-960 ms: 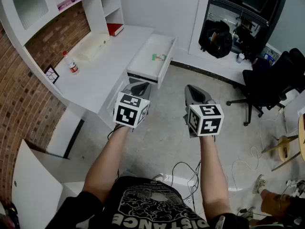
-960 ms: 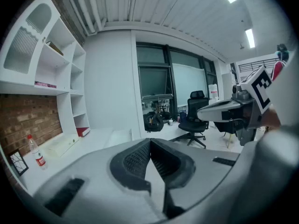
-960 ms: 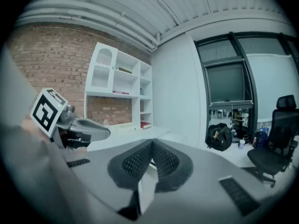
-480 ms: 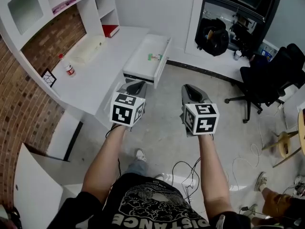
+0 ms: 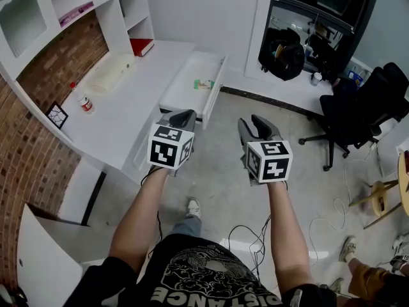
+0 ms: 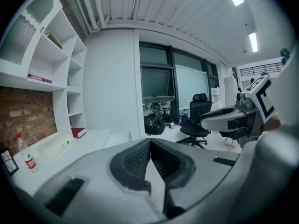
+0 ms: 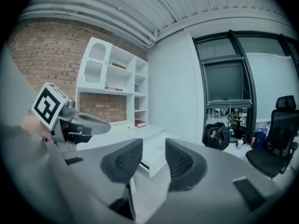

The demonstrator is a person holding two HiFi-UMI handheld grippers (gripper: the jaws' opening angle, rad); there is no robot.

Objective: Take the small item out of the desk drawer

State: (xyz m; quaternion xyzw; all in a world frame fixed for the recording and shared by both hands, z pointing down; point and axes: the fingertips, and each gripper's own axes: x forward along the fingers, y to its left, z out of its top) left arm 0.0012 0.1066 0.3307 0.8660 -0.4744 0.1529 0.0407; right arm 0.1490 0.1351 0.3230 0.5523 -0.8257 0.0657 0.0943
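Observation:
The white desk drawer (image 5: 192, 88) stands pulled out from the desk, and a small green and white item (image 5: 203, 84) lies inside it. In the right gripper view the drawer (image 7: 156, 154) shows beyond the jaws. My left gripper (image 5: 185, 116) hangs just short of the drawer's front, shut with nothing in it; its pads meet in the left gripper view (image 6: 149, 146). My right gripper (image 5: 262, 125) is to the right over the floor, open by a small gap and holding nothing; its jaws have just been opening (image 7: 154, 157).
A white desk (image 5: 128, 107) with shelves carries a bottle (image 5: 80, 99), a pale case (image 5: 108, 69) and a red book (image 5: 139, 46). A black office chair (image 5: 364, 107), a black bag (image 5: 284, 56) and floor cables (image 5: 255, 235) lie to the right.
Both grippers have drifted slightly nearer the drawer as the view shifted. The right gripper's jaws went from closed to slightly apart.

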